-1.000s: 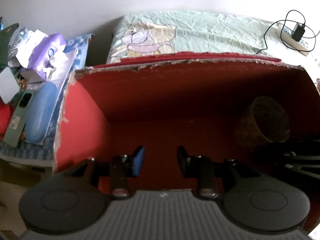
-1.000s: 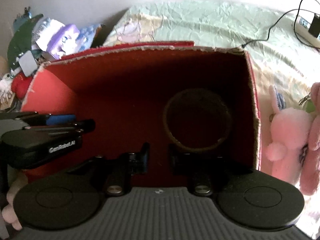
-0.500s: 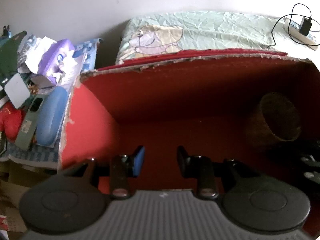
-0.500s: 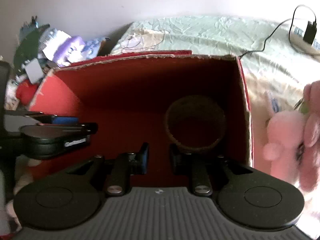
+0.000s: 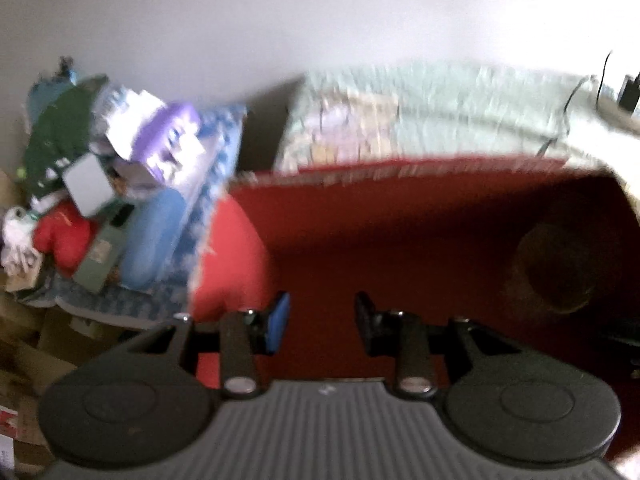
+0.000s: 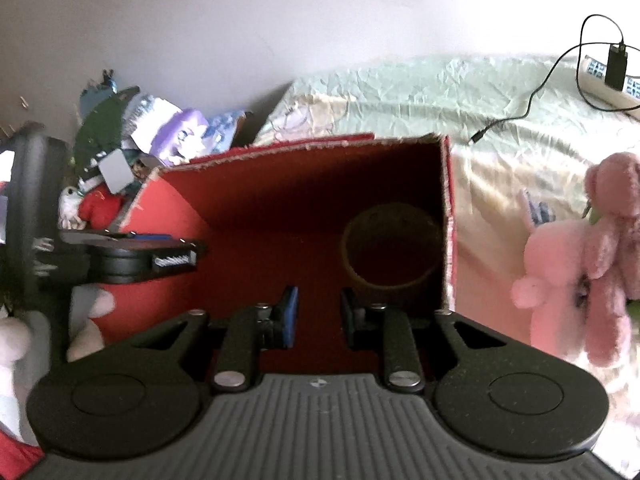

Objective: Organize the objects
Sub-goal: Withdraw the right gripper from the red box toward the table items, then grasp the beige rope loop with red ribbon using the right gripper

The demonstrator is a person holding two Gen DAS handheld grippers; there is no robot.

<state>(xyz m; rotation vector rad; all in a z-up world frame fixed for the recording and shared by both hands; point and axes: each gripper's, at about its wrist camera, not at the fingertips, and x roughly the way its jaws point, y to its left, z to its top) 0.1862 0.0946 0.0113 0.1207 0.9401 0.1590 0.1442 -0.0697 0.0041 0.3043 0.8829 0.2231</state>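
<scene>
both grippers hang over the red box (image 6: pixel 280 216), which sits on the bed (image 6: pixel 440 92). the left gripper (image 5: pixel 319 322) has its jaws apart with nothing between them. the right gripper (image 6: pixel 318 316) is opening, also empty. a brown pot (image 6: pixel 394 250) already sits in the far right corner of the box, against its right wall. the pink plush (image 6: pixel 592 256) lies on the bed right of the box, well clear of it; it looks like the nearest thing left to put away. to do this well, swing the right gripper over the wall, spread the jaws wide, take the plush by its body rather than a limb, and set it in the bare left half, clear of the pot.
</scene>
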